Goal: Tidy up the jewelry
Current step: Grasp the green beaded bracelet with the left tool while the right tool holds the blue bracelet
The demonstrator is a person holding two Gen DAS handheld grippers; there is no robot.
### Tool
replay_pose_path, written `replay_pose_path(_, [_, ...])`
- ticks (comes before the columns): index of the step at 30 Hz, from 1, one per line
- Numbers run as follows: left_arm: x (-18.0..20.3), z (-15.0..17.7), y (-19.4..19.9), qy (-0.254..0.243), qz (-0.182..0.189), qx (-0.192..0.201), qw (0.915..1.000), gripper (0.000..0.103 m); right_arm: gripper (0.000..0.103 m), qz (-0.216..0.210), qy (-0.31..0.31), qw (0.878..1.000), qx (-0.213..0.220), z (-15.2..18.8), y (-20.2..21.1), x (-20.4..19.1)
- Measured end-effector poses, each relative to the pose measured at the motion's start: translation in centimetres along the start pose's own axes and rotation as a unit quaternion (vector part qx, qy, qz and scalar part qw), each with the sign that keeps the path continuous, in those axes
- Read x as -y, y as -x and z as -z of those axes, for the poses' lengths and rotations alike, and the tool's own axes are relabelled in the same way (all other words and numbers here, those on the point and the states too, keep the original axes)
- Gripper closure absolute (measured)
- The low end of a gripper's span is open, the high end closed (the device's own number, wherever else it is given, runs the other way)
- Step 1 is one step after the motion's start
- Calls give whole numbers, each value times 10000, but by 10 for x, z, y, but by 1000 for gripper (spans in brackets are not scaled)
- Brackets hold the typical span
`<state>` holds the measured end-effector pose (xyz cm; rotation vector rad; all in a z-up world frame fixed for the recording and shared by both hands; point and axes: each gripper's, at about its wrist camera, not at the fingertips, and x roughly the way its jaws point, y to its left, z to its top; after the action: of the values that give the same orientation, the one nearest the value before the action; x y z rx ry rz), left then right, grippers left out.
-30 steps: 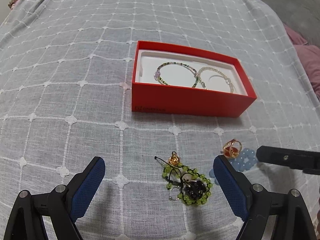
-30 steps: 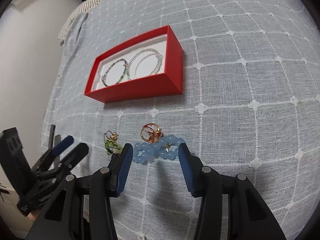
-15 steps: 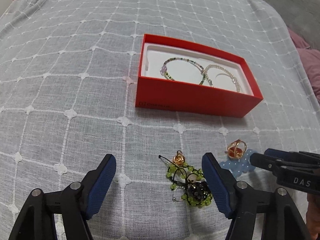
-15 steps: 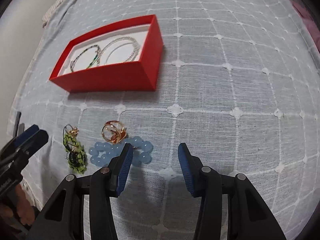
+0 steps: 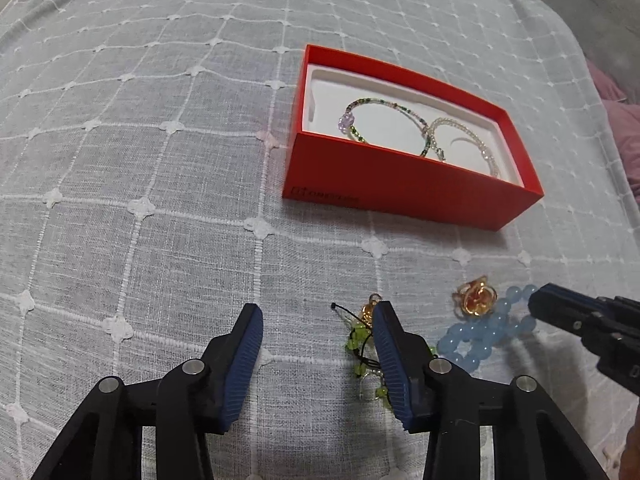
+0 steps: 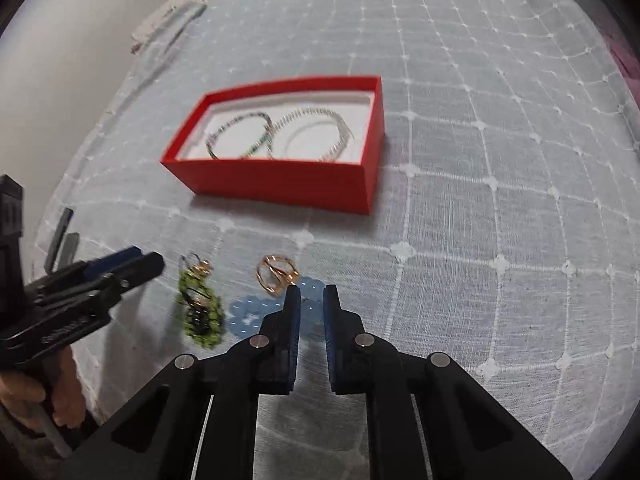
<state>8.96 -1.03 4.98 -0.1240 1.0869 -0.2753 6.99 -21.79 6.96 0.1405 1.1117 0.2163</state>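
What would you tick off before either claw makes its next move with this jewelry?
1. Red box open, with room left: ok. Two bracelets lie inside and white floor still shows.
2. Right claw over the blue bead bracelet: ok. Its jaws are closing, with beads at their tips.
3. Beads actually pinched: cannot tell.
4. Gold ring clear of that grab: not ok. It lies right against the blue beads.
5. Left claw centred on the green bead piece: not ok. Its jaws are closing, but the piece sits by one finger, partly hidden behind it.
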Motion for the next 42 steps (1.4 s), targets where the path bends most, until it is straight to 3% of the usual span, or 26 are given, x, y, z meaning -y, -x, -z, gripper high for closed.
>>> replay_pose_path(6, [4, 2, 2, -115, 81, -83, 9999, 58, 91, -581, 183, 9967, 530, -5, 33, -12])
replay_pose_path(10, [10, 4, 1, -184, 165, -149, 9996, 58, 91, -742, 270, 9936, 812, -8, 52, -17])
replay_pose_path(15, [15, 7, -3, -243, 207, -285, 9991, 75, 91, -745, 138, 9934, 864, -8, 57, -14])
replay_pose_path(26, [7, 5, -4, -19, 496, -423, 9979, 77, 91, -846, 93, 9913, 1000, -6, 69, -14])
replay_pose_path(28, [5, 4, -3, -5, 509, -423, 9978, 99, 91, -843, 93, 9915, 987, -6, 69, -14])
replay_pose_path(35, [8, 4, -7, 40, 765, -473, 9959, 99, 91, -879, 47, 9907, 1034, -6, 73, -10])
replay_pose_path(42, [12, 4, -12, -7, 740, -519, 9959, 98, 91, -872, 68, 9910, 1012, -6, 73, -10])
